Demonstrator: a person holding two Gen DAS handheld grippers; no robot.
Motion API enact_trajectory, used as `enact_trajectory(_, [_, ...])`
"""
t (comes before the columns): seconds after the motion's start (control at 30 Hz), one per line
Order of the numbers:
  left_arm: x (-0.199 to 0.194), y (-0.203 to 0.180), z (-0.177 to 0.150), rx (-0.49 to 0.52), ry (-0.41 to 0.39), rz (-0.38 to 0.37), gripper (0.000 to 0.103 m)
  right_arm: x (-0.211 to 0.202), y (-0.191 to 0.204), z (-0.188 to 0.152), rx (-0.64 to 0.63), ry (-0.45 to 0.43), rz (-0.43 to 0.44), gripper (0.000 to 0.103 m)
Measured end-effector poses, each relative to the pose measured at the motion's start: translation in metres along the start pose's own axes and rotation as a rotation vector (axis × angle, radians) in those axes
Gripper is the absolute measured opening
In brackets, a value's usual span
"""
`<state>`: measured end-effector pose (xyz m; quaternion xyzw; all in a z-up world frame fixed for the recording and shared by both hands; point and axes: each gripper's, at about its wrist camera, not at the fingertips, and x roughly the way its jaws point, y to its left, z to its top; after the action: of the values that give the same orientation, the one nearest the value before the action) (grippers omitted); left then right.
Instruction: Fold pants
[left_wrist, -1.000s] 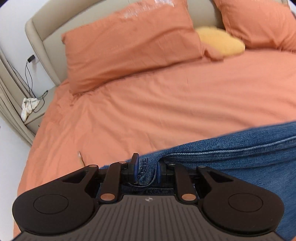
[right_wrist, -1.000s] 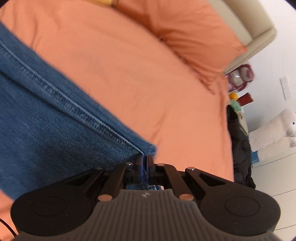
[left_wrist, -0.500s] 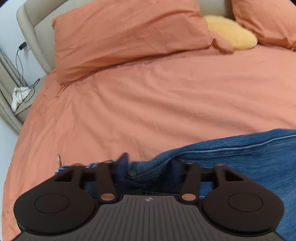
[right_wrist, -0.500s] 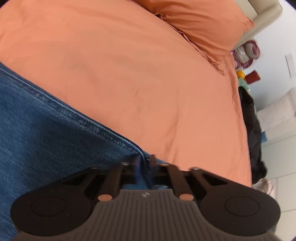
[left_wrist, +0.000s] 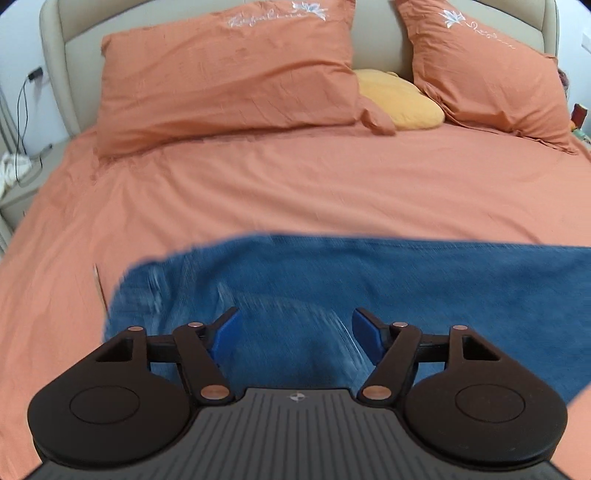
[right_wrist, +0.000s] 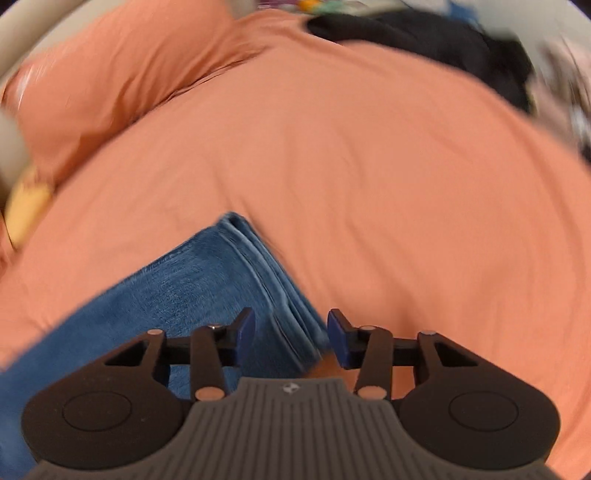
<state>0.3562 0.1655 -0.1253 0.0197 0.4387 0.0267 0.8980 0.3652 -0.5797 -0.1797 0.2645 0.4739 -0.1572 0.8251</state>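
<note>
Blue jeans (left_wrist: 369, 280) lie flat across the near part of the orange bed sheet (left_wrist: 295, 184), blurred by motion. My left gripper (left_wrist: 295, 317) hovers over their left end. Its jaws stand wide and are closing a little, and the pads grip nothing. In the right wrist view the hem end of the jeans (right_wrist: 192, 280) shows stacked folded edges on the sheet (right_wrist: 369, 184). My right gripper (right_wrist: 291, 317) is open over that edge, with the denim below the gap and the pads apart from it.
Two orange pillows (left_wrist: 229, 74) (left_wrist: 487, 74) and a yellow cushion (left_wrist: 402, 99) lean on the beige headboard (left_wrist: 55, 55). A nightstand with cables (left_wrist: 18, 173) stands at the left. Dark clothing (right_wrist: 424, 40) lies beyond the bed's far side.
Both grippers were shut on the jeans' edges and have let go. The denim now lies flat on the sheet. Both hands have shifted, and the right view has rolled strongly.
</note>
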Motion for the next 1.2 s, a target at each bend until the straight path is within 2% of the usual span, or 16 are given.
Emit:
enact_trajectory(0.03, [-0.003,-0.003,-0.008,-0.014,0.010,0.000,0.073,0.001,-0.010,-0.007,0.056,0.001,0.026,0.042])
enact_trajectory(0.17, [-0.012,-0.011,-0.035,-0.069,0.038,0.003,0.072,0.021,-0.042,-0.017,0.273,0.036,0.145,0.041])
enact_trajectory(0.2, [-0.014,-0.012,-0.040,-0.081,0.046,0.005,0.072,0.026,-0.046,-0.020,0.314,0.043,0.179,0.034])
enact_trajectory(0.23, [-0.017,-0.015,-0.044,-0.086,0.055,0.006,0.072,0.029,-0.048,-0.021,0.347,0.043,0.213,0.018])
enact_trajectory(0.27, [-0.019,-0.017,-0.047,-0.090,0.063,0.013,0.072,0.030,-0.049,-0.021,0.369,0.039,0.235,0.011])
enact_trajectory(0.37, [-0.028,-0.024,-0.054,-0.081,0.075,0.038,0.071,0.018,-0.034,-0.011,0.325,0.023,0.249,0.002])
enact_trajectory(0.43, [-0.033,-0.028,-0.055,-0.075,0.074,0.052,0.071,-0.006,-0.023,0.002,0.255,-0.046,0.319,0.000])
enact_trajectory(0.47, [-0.035,-0.030,-0.055,-0.076,0.072,0.055,0.071,-0.019,-0.017,0.008,0.210,-0.091,0.336,0.000])
enact_trajectory(0.5, [-0.036,-0.031,-0.054,-0.077,0.071,0.055,0.071,-0.023,-0.014,0.012,0.165,-0.103,0.305,0.000])
enact_trajectory(0.6, [-0.035,-0.033,-0.056,-0.100,0.076,0.053,0.071,0.000,-0.021,0.010,0.145,-0.030,0.170,0.000])
enact_trajectory(0.7, [-0.035,-0.039,-0.059,-0.092,0.088,0.050,0.070,0.022,-0.030,0.001,0.147,0.009,0.160,0.002])
enact_trajectory(0.77, [-0.040,-0.042,-0.061,-0.067,0.085,0.040,0.070,0.030,-0.031,-0.004,0.141,0.040,0.130,0.013])
enact_trajectory(0.83, [-0.047,-0.043,-0.064,-0.044,0.081,0.022,0.070,0.022,-0.032,-0.009,0.114,0.007,0.104,0.034])
enact_trajectory(0.93, [-0.056,-0.047,-0.076,0.014,0.098,-0.050,0.070,0.007,-0.028,-0.023,0.035,0.001,0.112,0.035])
enact_trajectory(1.1, [-0.053,-0.072,-0.110,0.170,0.155,-0.104,0.071,-0.010,0.006,-0.056,-0.088,0.030,0.174,0.035])
enact_trajectory(1.2, [-0.040,-0.085,-0.126,0.166,0.161,-0.109,0.071,-0.004,0.023,-0.073,-0.140,0.047,0.141,0.035])
